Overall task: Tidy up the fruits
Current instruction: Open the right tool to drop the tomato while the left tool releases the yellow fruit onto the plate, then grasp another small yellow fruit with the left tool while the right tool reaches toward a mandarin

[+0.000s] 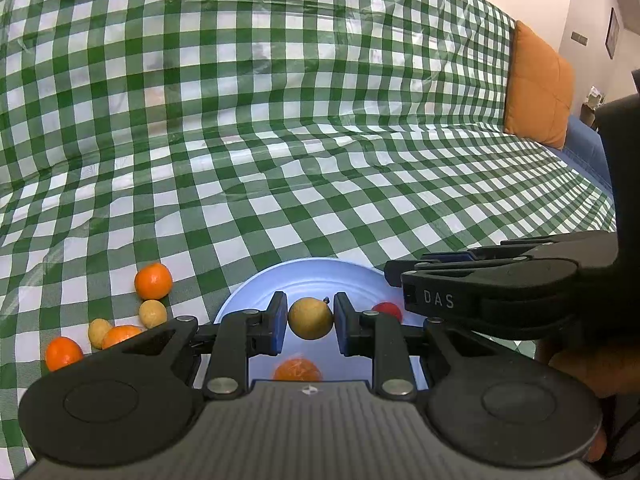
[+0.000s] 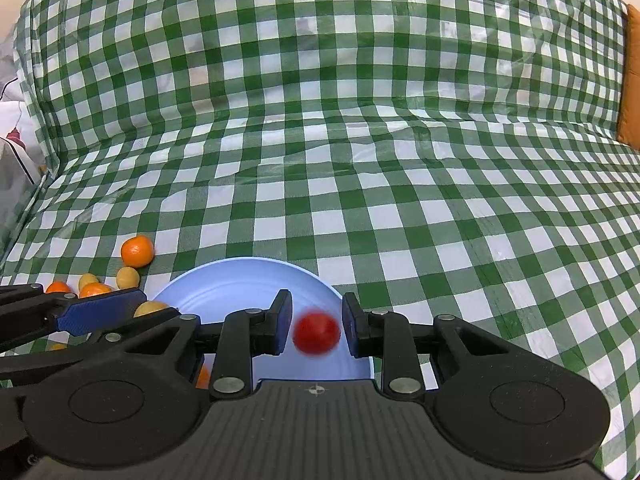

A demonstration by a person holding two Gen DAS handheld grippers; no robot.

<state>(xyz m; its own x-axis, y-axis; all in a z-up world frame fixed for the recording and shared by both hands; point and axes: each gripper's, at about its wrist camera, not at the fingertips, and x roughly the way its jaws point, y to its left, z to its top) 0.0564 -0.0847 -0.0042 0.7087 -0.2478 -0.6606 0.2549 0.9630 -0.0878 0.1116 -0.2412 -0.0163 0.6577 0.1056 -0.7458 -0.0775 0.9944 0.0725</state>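
Observation:
My left gripper (image 1: pixel 311 320) is shut on a small round yellow-brown fruit (image 1: pixel 311 317) and holds it over the pale blue plate (image 1: pixel 312 280). A mandarin (image 1: pixel 297 369) lies on the plate under it, blurred. My right gripper (image 2: pixel 317 322) hangs over the same plate (image 2: pixel 240 284) with a small red fruit (image 2: pixel 317 332), slightly blurred, between its pads. In the left wrist view that red fruit (image 1: pixel 387 310) peeks out under the right gripper's (image 1: pixel 396 280) tips. Left of the plate lie loose fruits: a mandarin (image 1: pixel 153 281), two more, and two yellow-brown ones (image 1: pixel 152 313).
A green and white checked cloth (image 2: pixel 360 160) covers the seat and backrest of a sofa. An orange cushion (image 1: pixel 538 84) leans at the right end, with a blue sofa edge (image 1: pixel 588 148) beside it. White cloth things (image 2: pixel 12 152) sit past the cloth's left edge.

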